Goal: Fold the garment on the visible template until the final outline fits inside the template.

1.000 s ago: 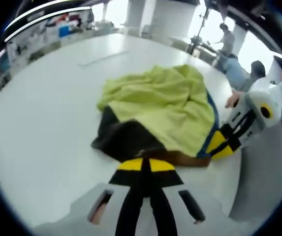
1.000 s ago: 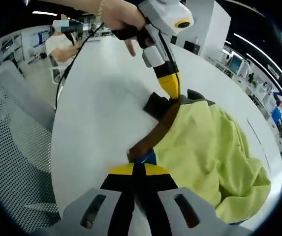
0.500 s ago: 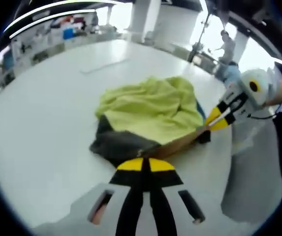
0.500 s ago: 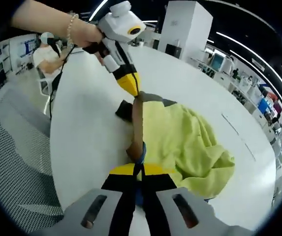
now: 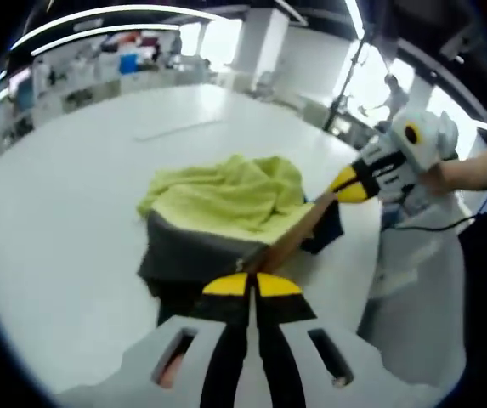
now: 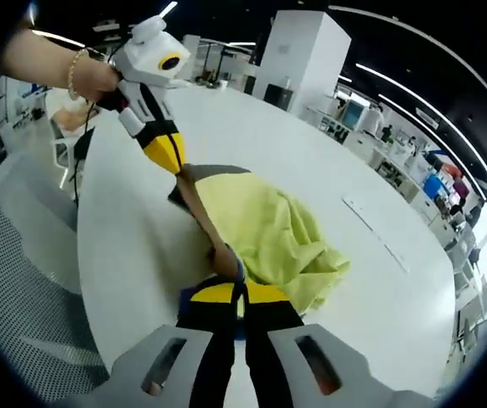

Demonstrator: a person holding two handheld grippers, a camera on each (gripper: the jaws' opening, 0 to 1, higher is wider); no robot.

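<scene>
Both grippers are clamped on the garment (image 5: 226, 208) and it hangs stretched between them. In the left gripper view, the left gripper (image 5: 251, 285) has its jaws pinched shut on the dark grey and brown edge right at its tips, and the yellow-green bulk of the cloth spreads out just beyond, draped down onto the white table (image 5: 65, 195). A taut brown band runs from those tips up and right to the right gripper (image 5: 345, 185), whose yellow tips are closed on the other end. Over in the right gripper view, the right gripper (image 6: 239, 293) bites the cloth at a blue-trimmed edge directly at its tips, with the yellow-green fabric (image 6: 264, 234) bunched just ahead and to the right. The left gripper (image 6: 165, 153) sits farther ahead to the left, held by a hand (image 6: 99, 76), gripping the same brown band.
</scene>
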